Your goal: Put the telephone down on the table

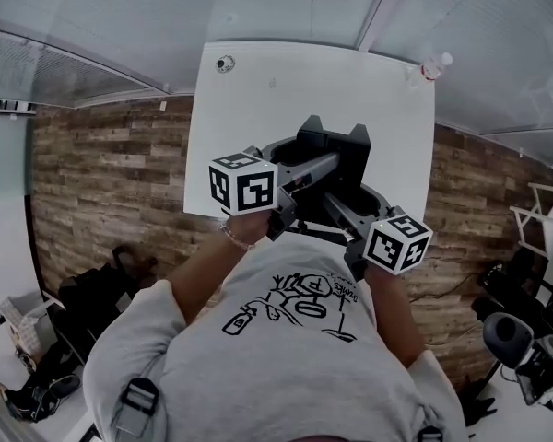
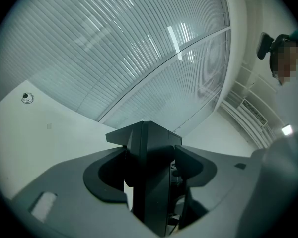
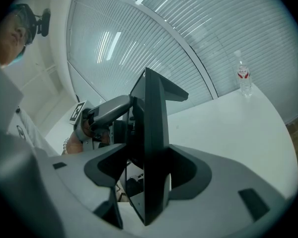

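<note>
A clear bottle (image 3: 244,78) is standing upright at the far right corner of the white table (image 1: 350,81); its contents cannot be made out. A small round thing (image 1: 225,63) is lying at the far left corner. No view is showing the telephone, so its place and heading cannot be told. The person is holding both tools near the chest, over the table's near edge. The left gripper (image 2: 149,135) is pressing its jaws together on nothing, and the right gripper (image 3: 154,90) is doing likewise.
</note>
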